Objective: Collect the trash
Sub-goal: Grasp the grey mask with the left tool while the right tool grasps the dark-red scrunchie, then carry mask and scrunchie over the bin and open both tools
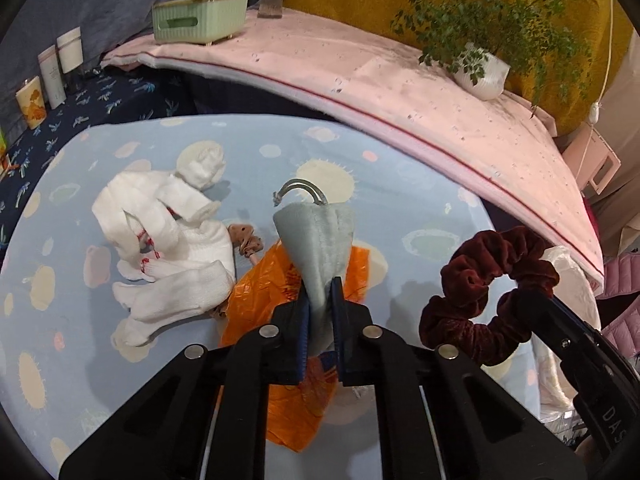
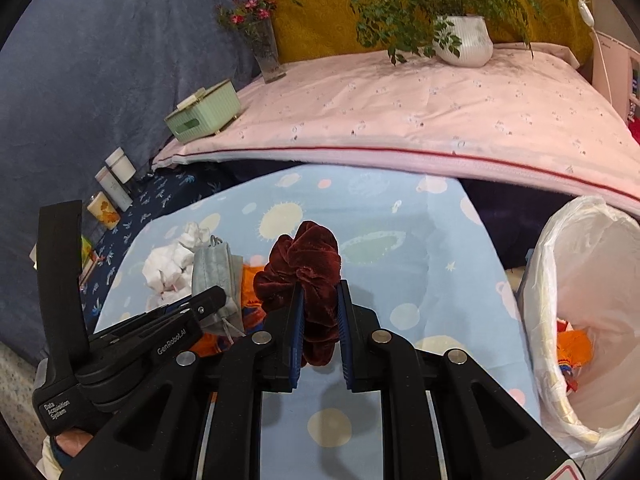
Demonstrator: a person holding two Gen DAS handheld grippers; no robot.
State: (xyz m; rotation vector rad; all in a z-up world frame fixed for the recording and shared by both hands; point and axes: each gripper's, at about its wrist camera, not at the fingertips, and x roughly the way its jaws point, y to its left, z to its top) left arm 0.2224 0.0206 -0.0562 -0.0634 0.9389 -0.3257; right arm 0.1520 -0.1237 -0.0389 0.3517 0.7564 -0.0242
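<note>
My left gripper (image 1: 320, 292) is shut on a grey plush hairband (image 1: 316, 240) and holds it up above an orange plastic wrapper (image 1: 276, 280) on the light blue sheet (image 1: 60, 280). My right gripper (image 2: 319, 296) is shut on a dark red velvet scrunchie (image 2: 308, 264), which also shows in the left wrist view (image 1: 488, 292). The left gripper and the hairband (image 2: 216, 276) show at the left of the right wrist view. A white-lined trash bin (image 2: 576, 320) stands to the right and holds orange scraps.
A pile of white socks (image 1: 160, 248) and a small tan hair tie (image 1: 244, 240) lie left of the wrapper. Behind is a pink-covered table (image 2: 400, 112) with a green tissue box (image 2: 204, 112), a glass vase (image 2: 266, 52) and a potted plant (image 2: 464, 36). Jars (image 1: 52, 68) stand far left.
</note>
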